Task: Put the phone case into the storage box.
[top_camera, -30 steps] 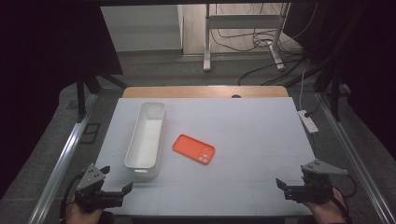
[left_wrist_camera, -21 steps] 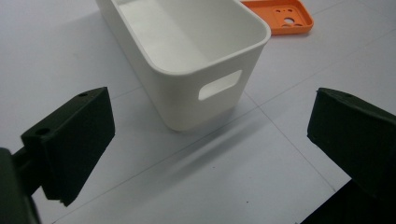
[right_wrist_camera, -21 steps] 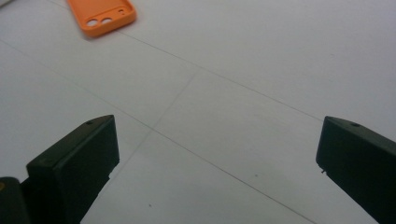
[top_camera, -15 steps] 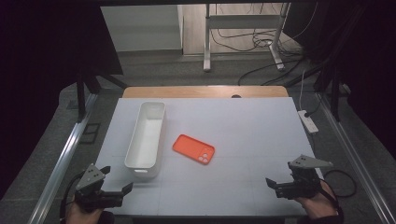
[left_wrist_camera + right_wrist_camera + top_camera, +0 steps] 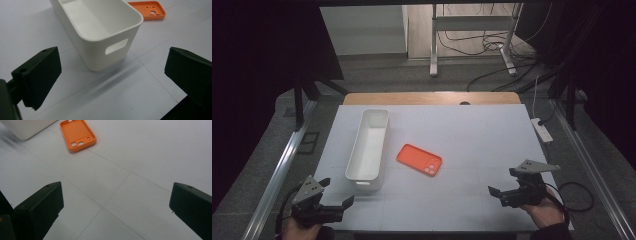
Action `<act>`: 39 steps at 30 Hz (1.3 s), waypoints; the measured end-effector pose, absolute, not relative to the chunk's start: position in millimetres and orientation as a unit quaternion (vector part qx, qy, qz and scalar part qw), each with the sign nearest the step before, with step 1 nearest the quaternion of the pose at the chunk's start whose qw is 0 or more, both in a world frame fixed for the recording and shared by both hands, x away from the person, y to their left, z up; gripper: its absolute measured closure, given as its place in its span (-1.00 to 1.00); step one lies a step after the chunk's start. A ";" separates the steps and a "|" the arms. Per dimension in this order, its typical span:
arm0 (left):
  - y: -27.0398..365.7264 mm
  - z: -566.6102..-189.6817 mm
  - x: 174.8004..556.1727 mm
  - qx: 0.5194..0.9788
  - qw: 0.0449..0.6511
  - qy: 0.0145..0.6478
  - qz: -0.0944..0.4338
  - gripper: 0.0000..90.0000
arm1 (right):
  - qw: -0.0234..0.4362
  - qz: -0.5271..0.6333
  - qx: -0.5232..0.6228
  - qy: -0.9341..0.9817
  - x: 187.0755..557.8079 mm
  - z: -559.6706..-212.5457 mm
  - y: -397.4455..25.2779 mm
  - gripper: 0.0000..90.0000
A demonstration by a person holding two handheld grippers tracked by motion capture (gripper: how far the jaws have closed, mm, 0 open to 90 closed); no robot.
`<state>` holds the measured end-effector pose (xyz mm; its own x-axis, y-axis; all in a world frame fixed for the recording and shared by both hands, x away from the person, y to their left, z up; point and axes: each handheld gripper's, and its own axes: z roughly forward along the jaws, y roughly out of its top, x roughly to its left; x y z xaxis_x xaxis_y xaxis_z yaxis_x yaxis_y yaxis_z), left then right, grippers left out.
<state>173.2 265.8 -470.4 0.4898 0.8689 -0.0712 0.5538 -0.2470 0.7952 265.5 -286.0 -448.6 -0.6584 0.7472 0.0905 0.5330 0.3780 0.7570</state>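
Note:
A long white bin [image 5: 368,145] stands empty on the white table [image 5: 472,140], left of centre. An orange phone case [image 5: 419,160] lies flat just to its right, inner side up, camera holes toward the near right. My left gripper [image 5: 337,192] is open at the near left corner, pointing at the bin's near end. In the left gripper view that gripper [image 5: 113,75] holds nothing, and the bin [image 5: 100,27] is close ahead with the case [image 5: 148,6] beyond. My right gripper [image 5: 503,182] is open at the near right. Its own view shows that gripper [image 5: 116,205] empty, the case [image 5: 77,133] farther off.
A white power strip [image 5: 542,129] lies off the table's right edge. A wooden strip [image 5: 432,98] borders the table's far side. Metal rails [image 5: 282,165] run along both sides. Floor cables and a stand's legs [image 5: 472,35] are beyond.
My right gripper has moved left and a little forward over the near right of the table. The left gripper, bin and case have stayed put.

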 end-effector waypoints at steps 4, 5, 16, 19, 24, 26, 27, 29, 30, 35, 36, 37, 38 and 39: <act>265.5 -470.3 173.1 0.766 0.399 0.463 0.197 -0.96 | 0.136 0.397 0.385 0.822 268.9 -448.7 -278.8 -1.00; 265.4 -470.3 173.1 0.767 0.400 0.462 0.197 -0.96 | 0.134 0.399 0.387 0.821 269.5 -448.6 -276.9 -1.00; 265.6 -470.4 173.1 0.767 0.401 0.461 0.196 -0.96 | 0.121 0.391 0.381 0.829 279.3 -450.8 -258.7 -1.00; 265.6 -470.4 173.2 0.767 0.401 0.461 0.196 -0.96 | 0.119 0.389 0.380 0.831 281.7 -451.5 -255.4 -1.00; 265.7 -470.4 173.2 0.767 0.401 0.461 0.195 -0.96 | 0.114 0.385 0.379 0.834 285.4 -452.4 -249.4 -1.00; 265.8 -470.5 173.3 0.767 0.402 0.461 0.195 -0.96 | 0.114 0.384 0.377 0.835 286.6 -452.7 -247.3 -1.00; 265.8 -470.5 173.3 0.767 0.402 0.462 0.195 -0.96 | 0.115 0.384 0.375 0.836 287.3 -452.8 -246.4 -1.00; 265.8 -470.5 173.3 0.767 0.402 0.461 0.195 -0.96 | 0.115 0.385 0.371 0.837 289.0 -452.9 -243.5 -1.00; 265.8 -470.5 173.3 0.767 0.402 0.461 0.195 -0.96 | 0.115 0.385 0.369 0.838 289.8 -452.9 -241.9 -1.00; 265.8 -470.5 173.4 0.767 0.402 0.461 0.195 -0.96 | 0.111 0.379 0.362 0.844 293.5 -452.3 -236.1 -1.00; 265.8 -470.5 173.3 0.767 0.402 0.461 0.195 -0.96 | 0.111 0.377 0.360 0.846 294.4 -452.0 -234.9 -1.00; 265.7 -470.4 173.3 0.767 0.402 0.461 0.195 -0.96 | 0.111 0.377 0.360 0.846 295.2 -451.9 -233.3 -1.00; 265.7 -470.4 173.3 0.767 0.401 0.461 0.195 -0.96 | 0.113 0.376 0.358 0.847 296.1 -451.8 -232.0 -1.00; 265.7 -470.4 173.3 0.767 0.401 0.461 0.195 -0.96 | 0.113 0.376 0.356 0.848 297.3 -451.7 -230.3 -1.00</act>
<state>173.3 265.7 -470.4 0.4988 0.8638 -0.0705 0.5504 -0.2529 0.7957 297.3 -230.3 -451.7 -0.7212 0.6887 0.0753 0.5185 0.4644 0.7180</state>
